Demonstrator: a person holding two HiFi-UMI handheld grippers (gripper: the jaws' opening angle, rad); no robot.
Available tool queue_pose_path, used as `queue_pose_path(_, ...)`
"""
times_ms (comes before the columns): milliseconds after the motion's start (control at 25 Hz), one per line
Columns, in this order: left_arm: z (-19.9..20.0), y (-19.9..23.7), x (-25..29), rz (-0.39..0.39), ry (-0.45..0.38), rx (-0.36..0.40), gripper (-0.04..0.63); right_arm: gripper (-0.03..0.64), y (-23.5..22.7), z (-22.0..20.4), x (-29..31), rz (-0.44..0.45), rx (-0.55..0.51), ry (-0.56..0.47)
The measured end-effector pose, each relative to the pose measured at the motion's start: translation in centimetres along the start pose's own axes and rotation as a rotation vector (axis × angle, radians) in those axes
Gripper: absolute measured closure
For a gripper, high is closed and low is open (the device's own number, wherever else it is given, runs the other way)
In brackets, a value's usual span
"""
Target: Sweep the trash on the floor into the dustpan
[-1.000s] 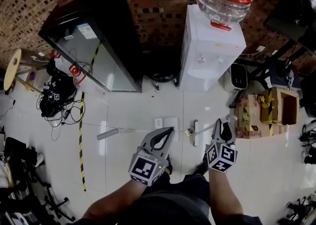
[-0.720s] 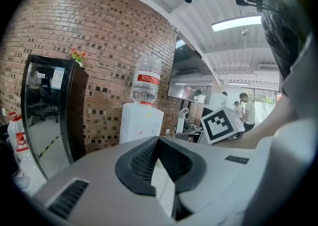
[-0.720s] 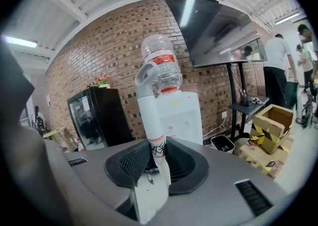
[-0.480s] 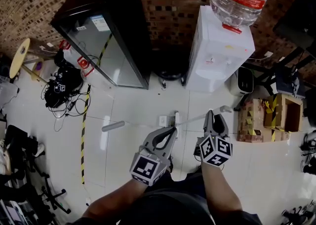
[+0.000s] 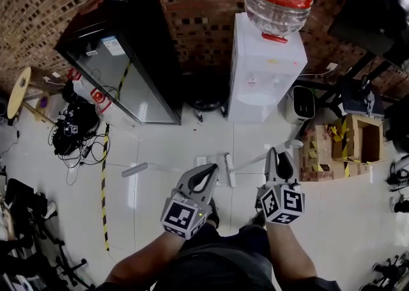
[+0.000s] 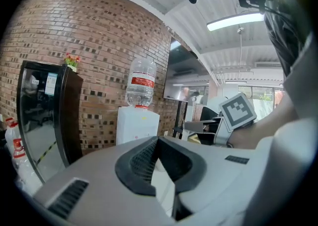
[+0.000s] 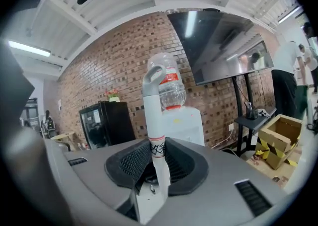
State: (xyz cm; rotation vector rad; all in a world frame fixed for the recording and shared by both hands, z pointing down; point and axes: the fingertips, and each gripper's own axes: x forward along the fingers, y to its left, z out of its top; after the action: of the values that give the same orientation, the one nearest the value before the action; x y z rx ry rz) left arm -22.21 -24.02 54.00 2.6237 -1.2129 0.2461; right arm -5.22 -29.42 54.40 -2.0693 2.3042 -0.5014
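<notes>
In the head view my right gripper [image 5: 276,158] is shut on the white broom handle [image 5: 255,157]. The broom's brush head [image 5: 225,169] rests on the white floor tiles, just left of that gripper. The right gripper view shows the same handle [image 7: 151,115] clamped upright between the black pads of my right gripper [image 7: 156,163]. My left gripper [image 5: 208,174] hangs beside the brush with its jaws together, and in its own view the left gripper [image 6: 160,163] has no object between its pads. A thin pole with a grey grip [image 5: 134,169] runs left from behind it. I cannot make out the dustpan's scoop or any trash.
A water dispenser [image 5: 262,72] and a black glass-door cabinet [image 5: 128,53] stand against the brick wall. Cardboard boxes [image 5: 354,139] sit at the right and a cable tangle [image 5: 73,126] at the left. Yellow-black tape [image 5: 104,181] runs along the floor. My legs fill the bottom.
The brush head has slid left across the tiles, from beside my right gripper to beside my left gripper. Both grippers keep their grip state. The head view has swayed.
</notes>
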Motion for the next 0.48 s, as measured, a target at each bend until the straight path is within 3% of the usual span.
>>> queue_pose_path(480,10.0,-10.7,4.9,-0.011,-0.111,0.013,0.583,0.518,-9.4,14.3,-9.9,0.052,-0.097,-0.122)
